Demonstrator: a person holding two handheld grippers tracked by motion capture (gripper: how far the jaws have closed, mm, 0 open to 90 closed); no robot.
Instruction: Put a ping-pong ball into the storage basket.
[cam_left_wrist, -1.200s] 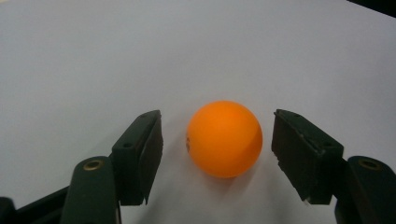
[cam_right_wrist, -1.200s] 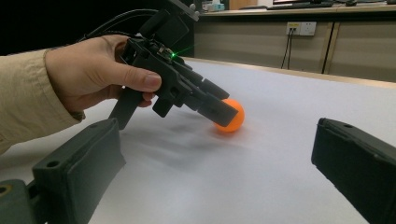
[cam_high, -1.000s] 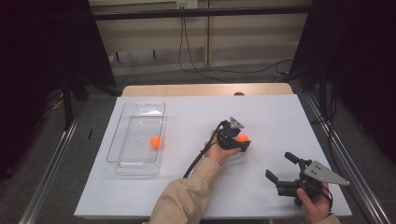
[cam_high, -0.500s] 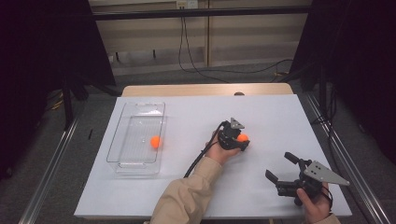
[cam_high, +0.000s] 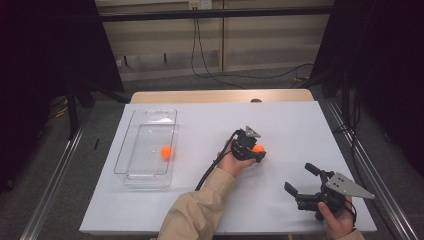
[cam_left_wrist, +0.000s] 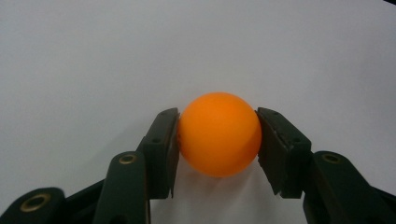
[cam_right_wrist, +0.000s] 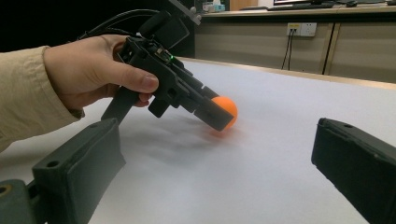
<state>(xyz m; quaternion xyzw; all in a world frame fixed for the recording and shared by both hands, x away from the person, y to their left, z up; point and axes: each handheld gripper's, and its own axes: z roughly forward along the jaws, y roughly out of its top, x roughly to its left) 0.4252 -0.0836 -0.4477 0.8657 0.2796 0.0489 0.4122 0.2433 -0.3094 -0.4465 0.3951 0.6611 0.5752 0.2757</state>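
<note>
The left gripper (cam_high: 257, 151) pinches an orange ball (cam_left_wrist: 219, 134) between its two black jaws. The pads press on both sides of the ball, and the ball sits on the white table (cam_high: 295, 125). The jaws have just been closing on it. The ball is well to the right of the clear tray (cam_high: 130, 150). A second orange ball (cam_high: 166, 152) lies inside the tray. The right gripper (cam_high: 301, 179) is farther from the tray than the pinched ball, near the table's front edge. Its jaws are spread wide and hold nothing.

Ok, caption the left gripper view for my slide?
Left tongs shut on an orange ball resting on the white table.
</note>
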